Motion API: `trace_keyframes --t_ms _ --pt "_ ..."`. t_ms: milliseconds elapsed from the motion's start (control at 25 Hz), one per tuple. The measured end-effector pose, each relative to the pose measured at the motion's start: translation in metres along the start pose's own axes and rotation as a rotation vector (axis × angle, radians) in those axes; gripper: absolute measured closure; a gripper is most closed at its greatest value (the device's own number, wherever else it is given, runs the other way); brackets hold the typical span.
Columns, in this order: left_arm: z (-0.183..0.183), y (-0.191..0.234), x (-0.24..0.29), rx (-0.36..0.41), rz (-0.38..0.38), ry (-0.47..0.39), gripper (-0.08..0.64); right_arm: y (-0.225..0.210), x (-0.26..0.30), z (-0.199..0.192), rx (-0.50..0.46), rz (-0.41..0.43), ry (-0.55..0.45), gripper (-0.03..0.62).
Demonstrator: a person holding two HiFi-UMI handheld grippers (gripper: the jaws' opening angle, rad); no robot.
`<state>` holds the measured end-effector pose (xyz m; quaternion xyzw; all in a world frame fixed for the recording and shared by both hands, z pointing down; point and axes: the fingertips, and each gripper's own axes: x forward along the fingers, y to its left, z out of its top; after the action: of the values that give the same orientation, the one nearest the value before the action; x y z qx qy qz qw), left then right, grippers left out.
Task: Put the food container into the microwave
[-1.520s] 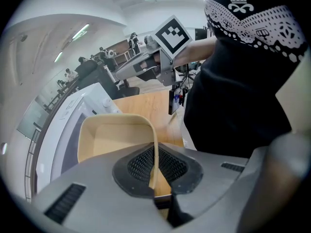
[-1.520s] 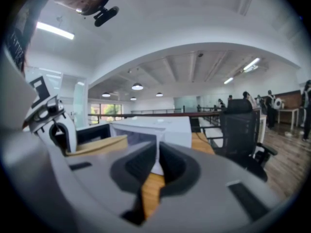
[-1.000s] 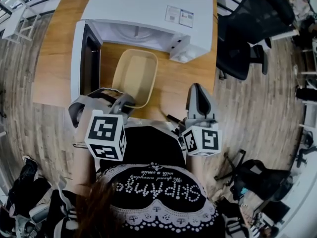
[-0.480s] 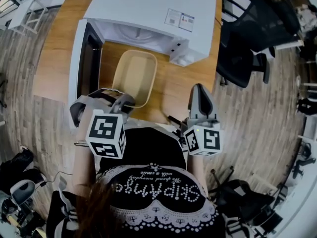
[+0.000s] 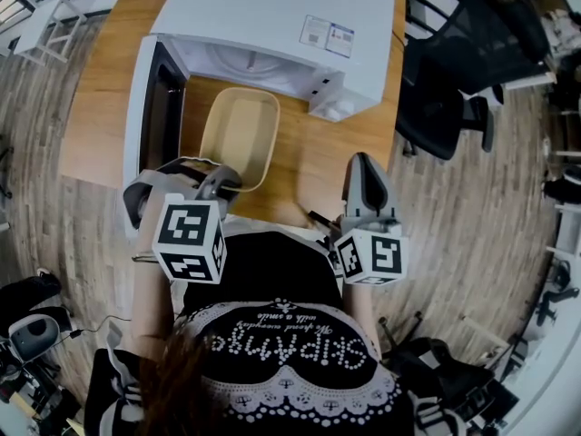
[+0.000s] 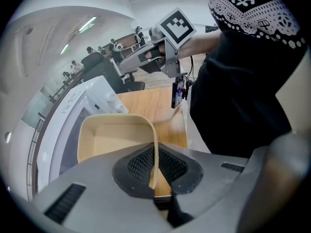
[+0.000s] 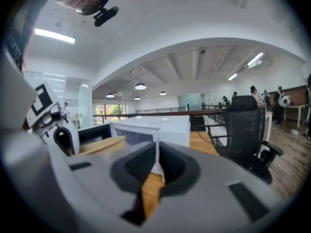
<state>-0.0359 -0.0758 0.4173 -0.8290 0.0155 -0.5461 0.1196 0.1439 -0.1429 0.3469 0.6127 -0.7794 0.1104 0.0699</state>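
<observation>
the light wooden table (image 5: 338,166) carries the white box-shaped microwave (image 5: 272,16), its door (image 5: 148,107) swung open. the beige rectangular plastic food container (image 5: 238,134) sits just in front of the microwave's mouth, not yet inside. your left gripper (image 5: 221,183) pinches its near rim. your right gripper (image 5: 363,163), jaws pressed together on nothing, hangs off the microwave's front right. the push inside is what's left.
</observation>
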Motion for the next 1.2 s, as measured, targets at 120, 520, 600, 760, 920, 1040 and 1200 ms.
trace_keyframes --t_ms 120,520,600,760,920,1040,1200 --pt "0.0 0.002 0.0 0.006 0.003 0.001 0.523 -0.002 -0.001 0.0 0.0 -0.008 -0.002 0.551" --pt "0.005 0.008 0.005 0.034 0.013 -0.003 0.523 -0.01 -0.007 -0.001 0.007 -0.024 -0.004 0.549" --pt "0.004 0.012 0.008 0.039 0.015 0.002 0.523 -0.012 -0.008 -0.001 0.011 -0.027 -0.006 0.549" --pt "-0.001 0.02 0.014 0.042 0.014 0.016 0.523 -0.018 -0.01 -0.003 0.03 -0.034 -0.006 0.549" --pt "-0.004 0.032 0.018 0.041 0.015 0.025 0.523 -0.022 -0.012 -0.003 0.032 -0.046 -0.005 0.549" --pt "-0.009 0.041 0.023 0.043 0.015 0.041 0.523 -0.025 -0.014 -0.005 0.036 -0.056 -0.004 0.549" --pt "-0.016 0.054 0.03 0.045 0.016 0.055 0.523 -0.03 -0.015 -0.007 0.042 -0.073 -0.004 0.549"
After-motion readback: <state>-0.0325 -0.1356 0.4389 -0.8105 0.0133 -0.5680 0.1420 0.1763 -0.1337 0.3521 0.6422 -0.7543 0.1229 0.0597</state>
